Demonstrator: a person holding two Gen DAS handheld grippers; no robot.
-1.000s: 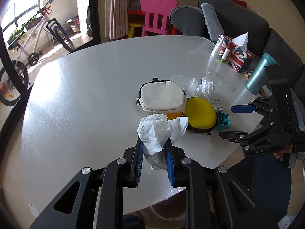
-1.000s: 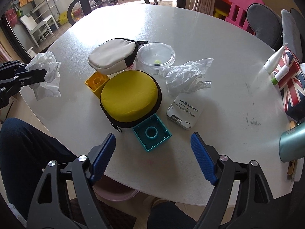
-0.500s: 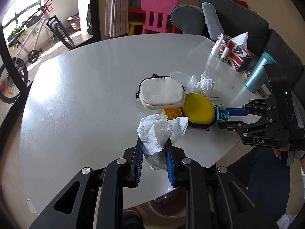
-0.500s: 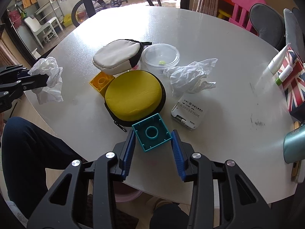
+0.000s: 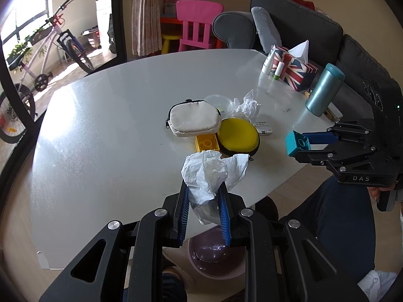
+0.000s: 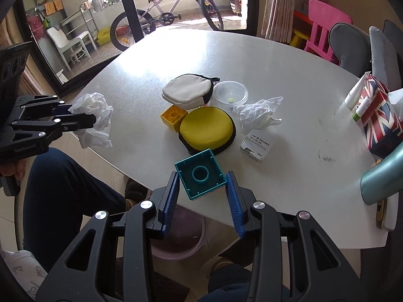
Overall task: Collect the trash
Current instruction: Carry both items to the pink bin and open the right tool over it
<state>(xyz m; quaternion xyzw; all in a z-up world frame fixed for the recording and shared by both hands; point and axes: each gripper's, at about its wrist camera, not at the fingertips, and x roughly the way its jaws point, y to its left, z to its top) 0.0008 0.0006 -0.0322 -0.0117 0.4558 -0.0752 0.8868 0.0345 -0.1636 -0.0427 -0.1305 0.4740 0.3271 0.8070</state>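
**Mara:** Where the trash is concerned, what is held right now?

**Jon:** A crumpled white tissue (image 5: 205, 173) is clamped between the fingers of the left gripper (image 5: 203, 196), lifted off the near edge of the surface (image 5: 105, 125). Below it, on the floor, sits a purple bin (image 5: 216, 254). The right gripper (image 6: 202, 188) has its fingers closed on a teal toy block (image 6: 200, 173), also raised above the edge.

**Mara:** What might go wrong?

**Jon:** The tissue is loose and light, so if released off-centre it could drift past the bin's rim. The block looks like a toy, not trash; dropping it into the bin would be a mistake. A second crumpled tissue (image 6: 258, 113) remains on the surface and could be forgotten.

**Mara:** And around them?

**Jon:** A pale grey rounded surface carries a beige pouch (image 6: 186, 90), a yellow round case (image 6: 206, 132), a yellow block (image 6: 173, 115), a clear lidded tub (image 6: 230, 94), a white card (image 6: 258, 144), a Union Jack tissue box (image 5: 293, 71) and a teal flask (image 5: 325, 89). Beyond are a dark sofa (image 5: 302, 22), a pink chair (image 5: 197, 25) and a bicycle (image 6: 166, 17) near the window.
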